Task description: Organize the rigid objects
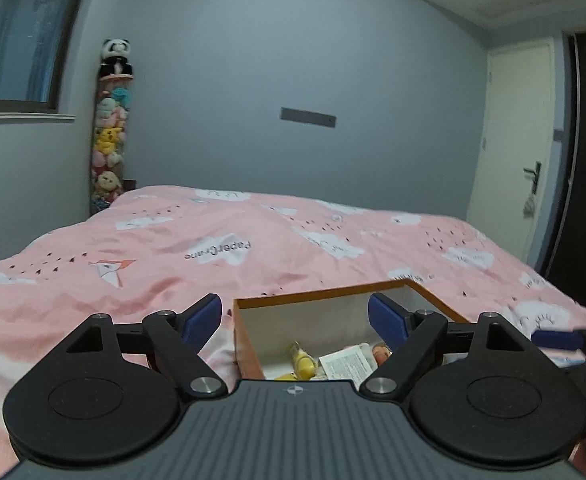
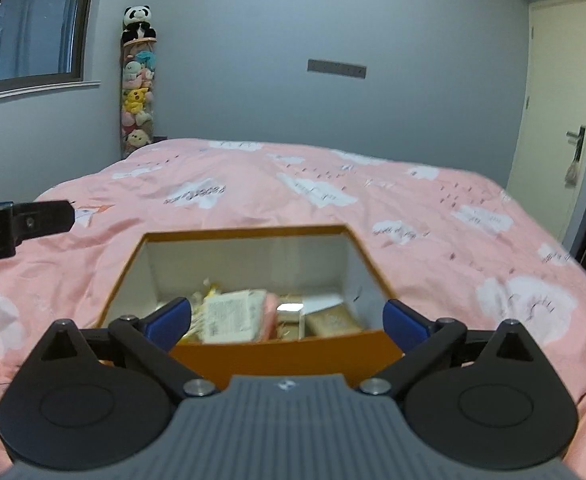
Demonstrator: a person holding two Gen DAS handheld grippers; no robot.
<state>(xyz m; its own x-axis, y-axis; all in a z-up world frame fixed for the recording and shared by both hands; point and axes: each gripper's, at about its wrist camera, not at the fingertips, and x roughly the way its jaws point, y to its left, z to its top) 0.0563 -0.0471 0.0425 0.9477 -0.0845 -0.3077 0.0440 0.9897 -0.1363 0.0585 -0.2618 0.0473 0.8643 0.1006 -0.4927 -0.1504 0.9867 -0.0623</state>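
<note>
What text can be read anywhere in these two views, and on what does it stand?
"PaperCrane": on a white cloud of the pink duvet, upside down to the camera.
White label inside the orange box: print too small to read.
White packet in the box, right wrist view: blurred, unreadable.
Other cloud lettering: blurred, unreadable.

Box (image 2: 285,350): stiff card, matt orange outside, plain white inside. Bed cover (image 2: 413,216): soft printed cloth, pink, creased, no sheen. Right tool (image 2: 287,320): matt black plastic arms, blue pads (image 2: 171,318), bright metal pivot pins, ribbed grey body. Left tool (image 1: 295,316): same finish. Paper label (image 2: 229,314) on packet in box, matt.
</note>
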